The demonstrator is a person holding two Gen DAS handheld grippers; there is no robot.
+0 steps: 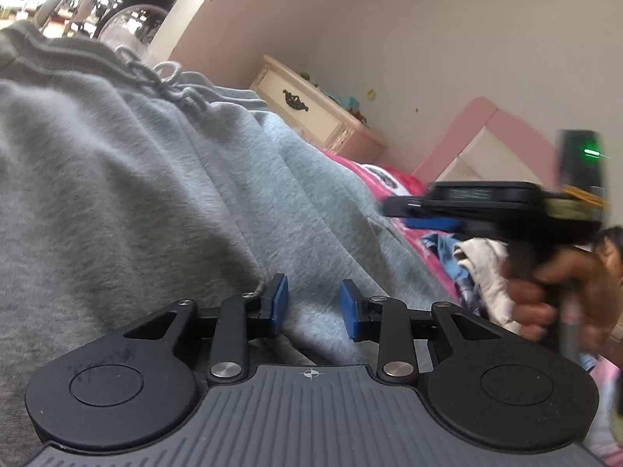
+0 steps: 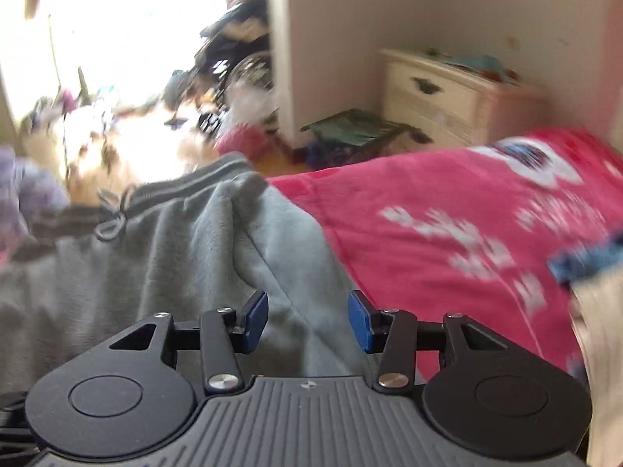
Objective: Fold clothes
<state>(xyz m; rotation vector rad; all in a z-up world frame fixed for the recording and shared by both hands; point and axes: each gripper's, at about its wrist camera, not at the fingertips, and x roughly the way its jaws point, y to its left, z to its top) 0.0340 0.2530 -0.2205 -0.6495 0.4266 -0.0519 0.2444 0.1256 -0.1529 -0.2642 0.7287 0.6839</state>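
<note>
Grey sweatpants [image 1: 163, 179] lie spread over the pink blanket [image 2: 447, 210], drawstring waistband toward the cream dresser [image 1: 311, 113]. Left gripper [image 1: 314, 307] sits low over the grey fabric, pads apart, nothing pinched. Right gripper [image 2: 307, 321] hangs above the sweatpants' edge beside the blanket, jaws apart, empty; view blurred.

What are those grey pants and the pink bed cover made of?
The grey pants look like soft cotton-type fleece jersey: matte, fuzzy nap, knitted striped waistband, cord drawstring. The pink bed cover seems a plush synthetic fleece with white print, though blur hides its weave.
</note>
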